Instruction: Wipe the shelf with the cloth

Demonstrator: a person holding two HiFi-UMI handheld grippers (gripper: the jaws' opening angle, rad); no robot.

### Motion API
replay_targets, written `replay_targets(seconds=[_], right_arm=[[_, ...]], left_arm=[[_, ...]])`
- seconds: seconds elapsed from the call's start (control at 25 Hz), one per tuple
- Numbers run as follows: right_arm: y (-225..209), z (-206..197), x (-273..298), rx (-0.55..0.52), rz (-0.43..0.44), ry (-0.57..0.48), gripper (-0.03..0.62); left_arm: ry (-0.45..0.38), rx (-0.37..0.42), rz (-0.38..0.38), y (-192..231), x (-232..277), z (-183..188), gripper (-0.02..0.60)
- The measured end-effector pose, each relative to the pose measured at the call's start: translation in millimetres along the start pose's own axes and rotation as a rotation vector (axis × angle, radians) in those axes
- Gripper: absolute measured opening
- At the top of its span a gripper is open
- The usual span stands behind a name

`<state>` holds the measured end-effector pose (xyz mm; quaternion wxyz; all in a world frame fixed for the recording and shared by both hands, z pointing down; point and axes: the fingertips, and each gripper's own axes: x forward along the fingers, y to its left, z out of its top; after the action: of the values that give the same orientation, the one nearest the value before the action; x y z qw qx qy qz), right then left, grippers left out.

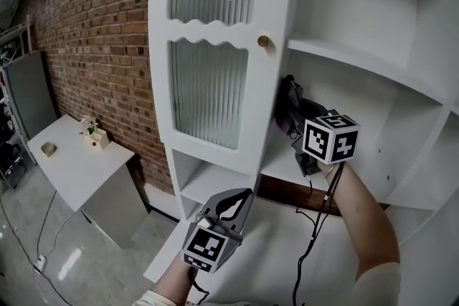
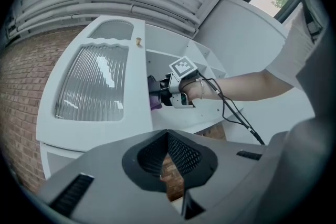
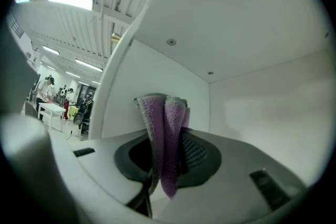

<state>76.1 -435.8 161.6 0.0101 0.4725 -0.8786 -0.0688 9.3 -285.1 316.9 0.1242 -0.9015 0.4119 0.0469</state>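
Though the left gripper (image 1: 240, 201) hangs low outside with jaws shut on nothing, the right gripper (image 3: 170, 113) reaches into the shelf (image 1: 283, 163), where only its own view shows its jaws clamped on the purple cloth (image 3: 163, 134), beside the door (image 1: 215, 25).

The head view looks down at the shelf unit (image 1: 373, 11), the left gripper view faces it from below, and the right gripper view sits close inside.

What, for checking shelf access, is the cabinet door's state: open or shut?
Open: the door stands swung outward, its free edge clear of the exposed shelves.
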Motion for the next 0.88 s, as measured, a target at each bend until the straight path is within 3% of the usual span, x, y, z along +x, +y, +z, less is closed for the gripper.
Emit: replay_targets(seconds=[0.36, 0.64, 0.76, 0.88], right_arm=[[62.1, -3.7, -43.7, -0.172, 0.079, -0.017, 0.087], [82.2, -11.4, -60.9, -0.168, 0.143, -0.017, 0.087], [61.1, -10.4, -63.4, -0.166, 0.035, -0.037, 0.087], [25.4, -20.4, -49.1, -0.177, -0.084, 0.012, 0.087]], left_arm=[[0.02, 0.012, -0.037, -21.5, 2.2, -6.3, 0.015], [0.012, 0.012, -0.069, -35.6, 10.8, -7.5, 0.015], [0.016, 0.009, -0.073, -39.1, 14.5, -10.0, 0.014], [0.009, 0.026, -0.069, -41.1, 14.4, -7.1, 0.014]])
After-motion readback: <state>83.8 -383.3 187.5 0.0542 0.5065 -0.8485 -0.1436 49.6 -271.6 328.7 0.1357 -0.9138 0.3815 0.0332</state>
